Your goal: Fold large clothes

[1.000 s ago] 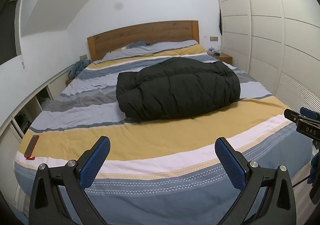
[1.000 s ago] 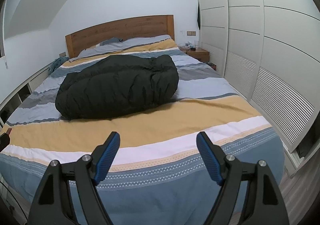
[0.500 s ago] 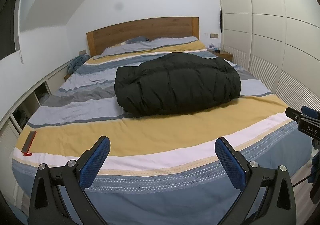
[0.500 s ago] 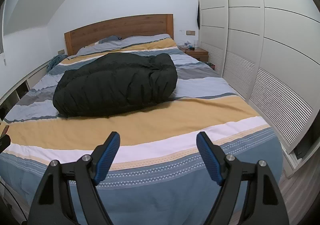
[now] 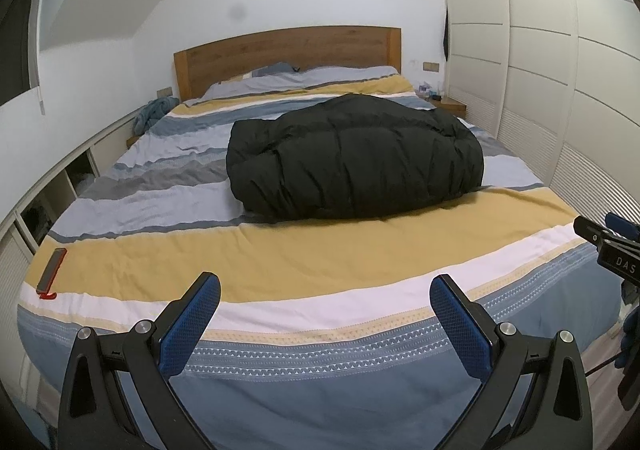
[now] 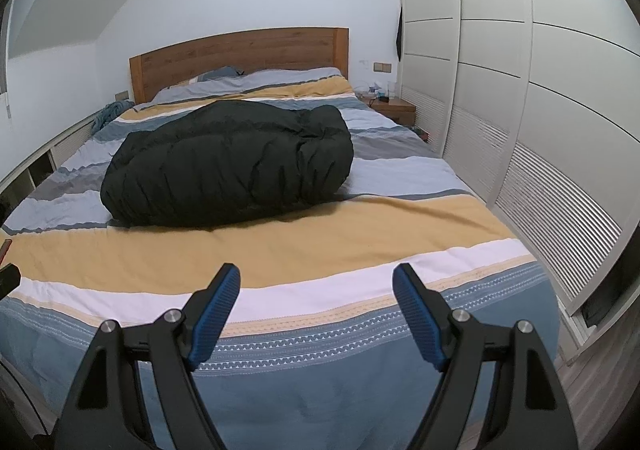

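Note:
A bulky black padded coat (image 5: 354, 156) lies folded into a thick bundle in the middle of the striped bed (image 5: 312, 262); the right wrist view shows the coat (image 6: 228, 166) left of centre. My left gripper (image 5: 325, 296) hangs open over the bed's foot edge, well short of the coat, nothing between its blue pads. My right gripper (image 6: 316, 288) is open too, empty, above the same foot edge. The right gripper's tip (image 5: 608, 246) shows at the right edge of the left wrist view.
A dark phone-like slab with a red end (image 5: 51, 274) lies on the bed's near left corner. White wardrobe doors (image 6: 520, 110) line the right side, a low shelf unit (image 5: 60, 186) the left. A wooden headboard (image 5: 288, 50) and a nightstand (image 6: 394, 106) stand at the far end.
Both views have tilted slightly, so the bed and coat sit a little lower and more level in frame. Both grippers stay open at the foot of the bed.

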{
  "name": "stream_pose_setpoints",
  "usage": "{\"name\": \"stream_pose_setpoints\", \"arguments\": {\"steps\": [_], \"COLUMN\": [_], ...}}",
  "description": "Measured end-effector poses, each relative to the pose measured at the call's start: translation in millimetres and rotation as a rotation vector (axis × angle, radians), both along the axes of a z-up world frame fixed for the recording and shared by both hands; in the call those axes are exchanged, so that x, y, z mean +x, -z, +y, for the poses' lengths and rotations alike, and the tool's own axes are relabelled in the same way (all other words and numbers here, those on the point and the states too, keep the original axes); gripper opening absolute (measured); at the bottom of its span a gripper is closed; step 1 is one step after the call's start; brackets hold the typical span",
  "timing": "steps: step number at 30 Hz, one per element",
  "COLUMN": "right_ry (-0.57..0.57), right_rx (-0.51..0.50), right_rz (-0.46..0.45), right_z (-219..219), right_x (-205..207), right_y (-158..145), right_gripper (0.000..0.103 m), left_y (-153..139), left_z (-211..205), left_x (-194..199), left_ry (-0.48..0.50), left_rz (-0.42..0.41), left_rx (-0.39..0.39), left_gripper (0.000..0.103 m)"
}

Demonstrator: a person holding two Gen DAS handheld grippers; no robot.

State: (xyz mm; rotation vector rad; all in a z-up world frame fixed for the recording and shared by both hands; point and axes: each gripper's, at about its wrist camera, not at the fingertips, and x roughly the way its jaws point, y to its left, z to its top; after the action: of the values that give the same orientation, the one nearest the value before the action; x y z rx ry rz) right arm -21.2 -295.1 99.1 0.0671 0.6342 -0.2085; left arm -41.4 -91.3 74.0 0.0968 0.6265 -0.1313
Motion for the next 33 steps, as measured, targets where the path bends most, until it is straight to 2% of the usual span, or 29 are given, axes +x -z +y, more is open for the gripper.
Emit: {"name": "stream_pose_setpoints", "arguments": {"steps": [33], "right_ry": [-0.009], "right_rx": [0.008], "right_rz": [0.023], "right_z": [-4.6], "right_x": [9.6], "right_y": [6.9], "right_gripper": [0.078], "left_y": [4.5], "left_z": [6.4], "left_x": [4.3], "left_ry": [-0.042], "left_rz": [0.009], "left_rx": [0.000], "left_gripper": [0.103]}}
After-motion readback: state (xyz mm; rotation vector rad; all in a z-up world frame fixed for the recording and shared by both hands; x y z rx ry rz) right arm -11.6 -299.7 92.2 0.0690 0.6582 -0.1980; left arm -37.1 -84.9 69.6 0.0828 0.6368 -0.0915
